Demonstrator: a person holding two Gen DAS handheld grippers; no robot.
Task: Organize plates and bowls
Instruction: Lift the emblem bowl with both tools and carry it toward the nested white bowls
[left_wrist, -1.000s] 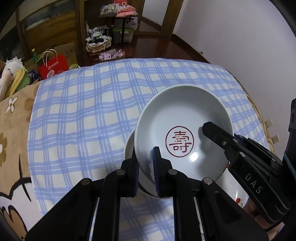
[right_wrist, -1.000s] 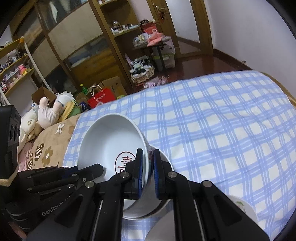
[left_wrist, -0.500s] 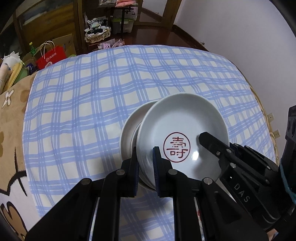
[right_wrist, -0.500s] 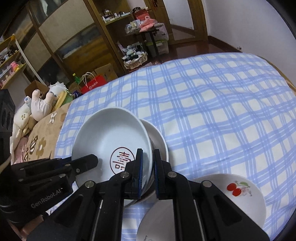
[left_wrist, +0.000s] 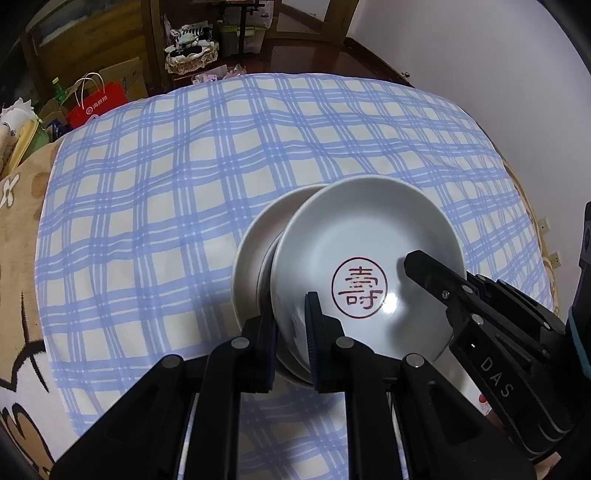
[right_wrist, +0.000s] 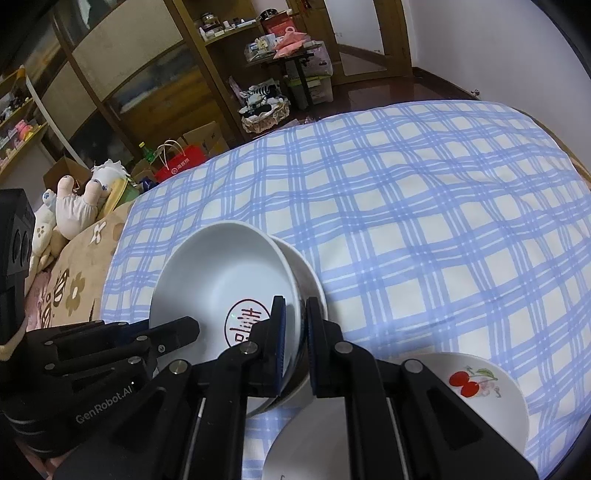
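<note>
Both grippers have lowered stamped bowl (left_wrist: 365, 266) toward lower bowl (left_wrist: 255, 251) on checked bedspread (left_wrist: 184, 184). Left gripper (left_wrist: 291, 321) and right gripper (right_wrist: 293, 325) each pinch its rim, jaws narrow. Bowl tilted, partly nested, offset; seating and release likely next. Cherry dish (right_wrist: 476, 391) nearby.

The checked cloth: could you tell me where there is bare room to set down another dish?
The checked cloth lies bare across its far half and toward the wall side, beyond the red-seal bowl. The near edge is crowded: that bowl, gripped by both the left gripper and right gripper over a plate, sits beside the cherry plate.
</note>
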